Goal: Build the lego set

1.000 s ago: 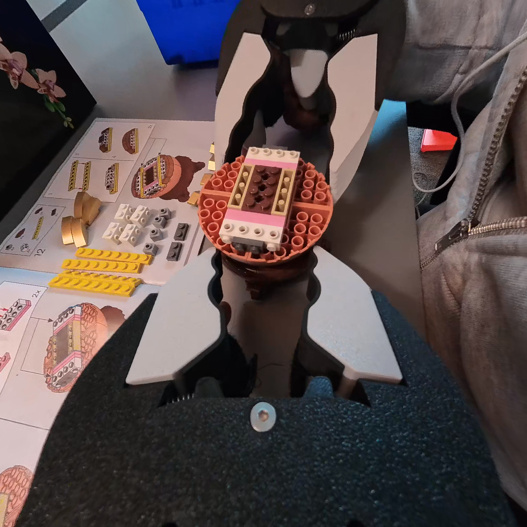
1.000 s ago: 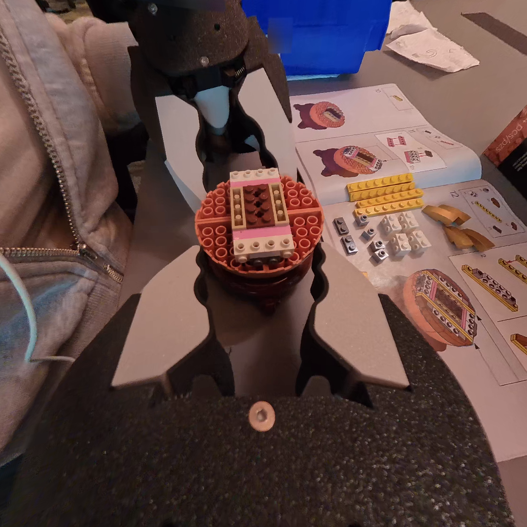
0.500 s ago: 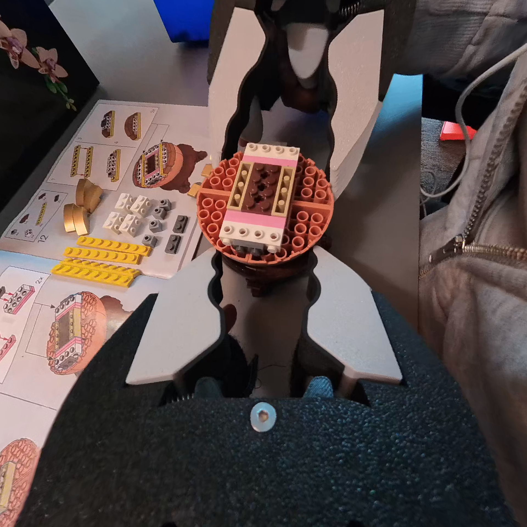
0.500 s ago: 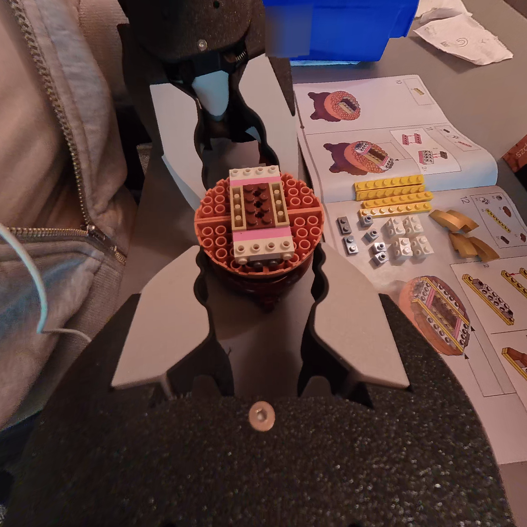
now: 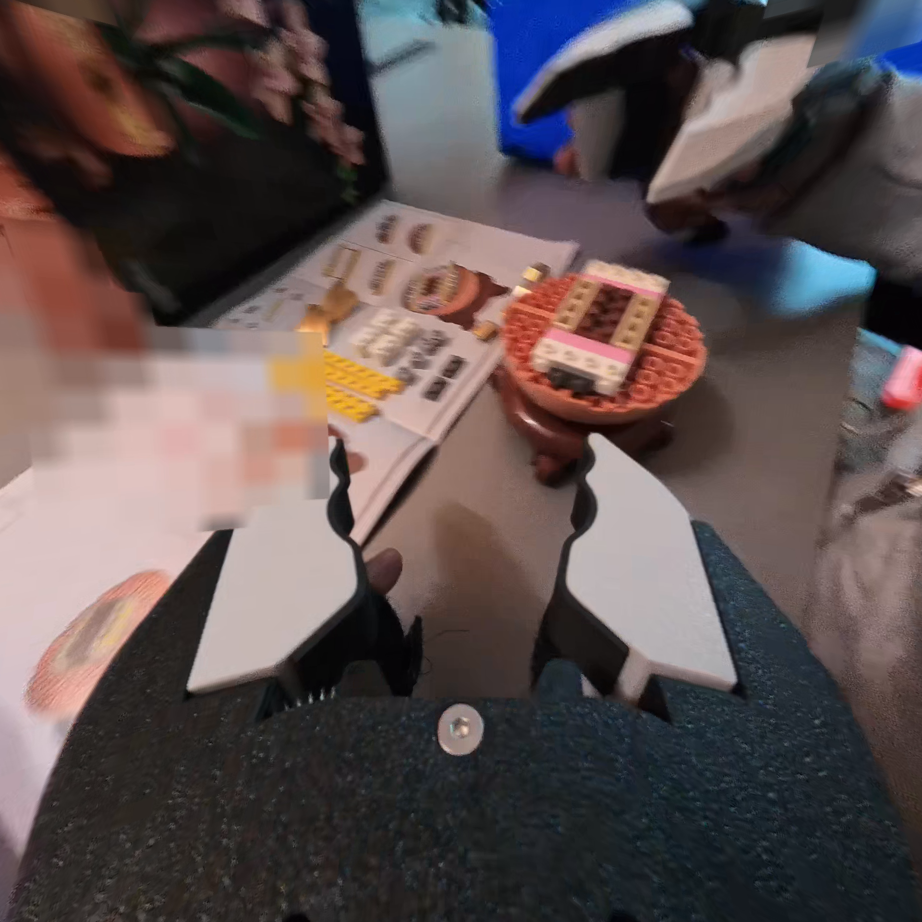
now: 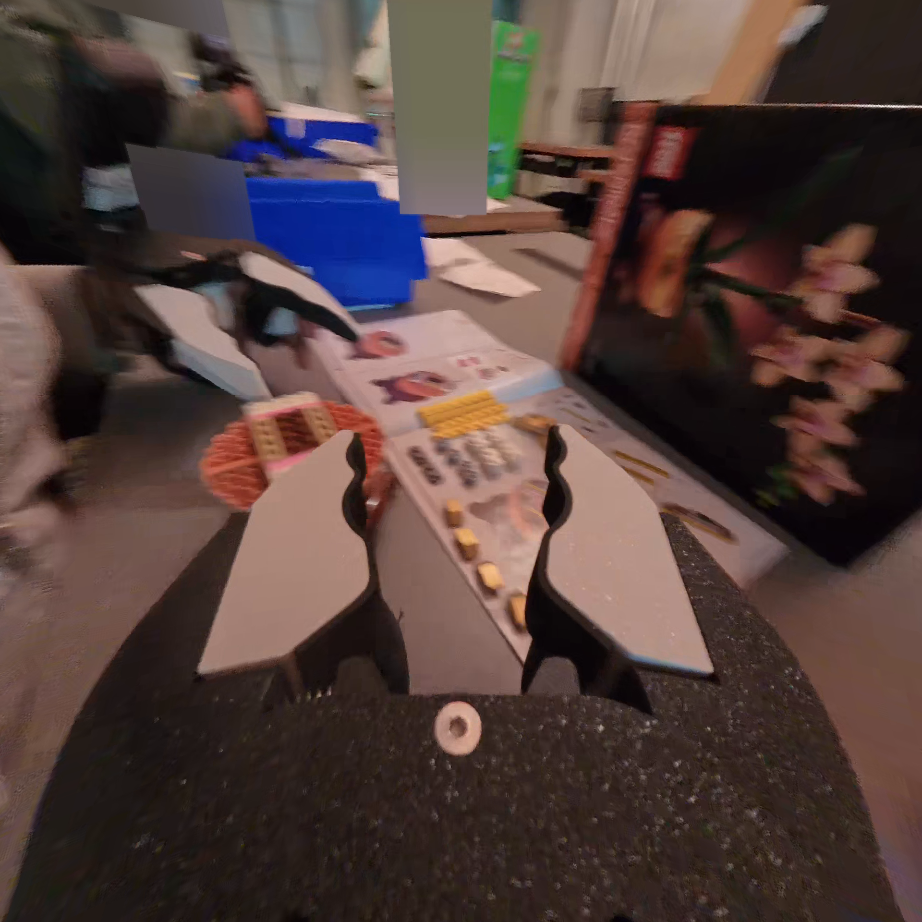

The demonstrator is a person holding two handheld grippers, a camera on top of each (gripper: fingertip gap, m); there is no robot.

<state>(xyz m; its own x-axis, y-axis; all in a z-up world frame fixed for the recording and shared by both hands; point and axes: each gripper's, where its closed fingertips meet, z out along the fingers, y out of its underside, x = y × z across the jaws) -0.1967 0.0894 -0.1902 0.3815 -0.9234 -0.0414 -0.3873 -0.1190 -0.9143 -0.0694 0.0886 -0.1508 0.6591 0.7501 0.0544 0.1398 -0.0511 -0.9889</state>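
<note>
Both views motion-blurred. Round lego build standing free on grey table, on its dark brown base, just right of open manual. Orange studded disc on top, tan/brown/pink/white block in the middle.

Left gripper fingers apart, nothing between them, tips just short of the build's base. Right gripper fingers apart too, empty, hovering over manual edge; left finger partly covering the build in right view. Contact with build: cannot tell.

On the manual: yellow plates in a stack of rows, white bricks, small grey pieces, gold curved pieces at far side. Row of small gold pieces between right fingers in right view.

Black set box with flower picture upright beyond manual. Blue bin at table's far side. Red item at right edge, too blurred to identify. Grey sleeve on right.
</note>
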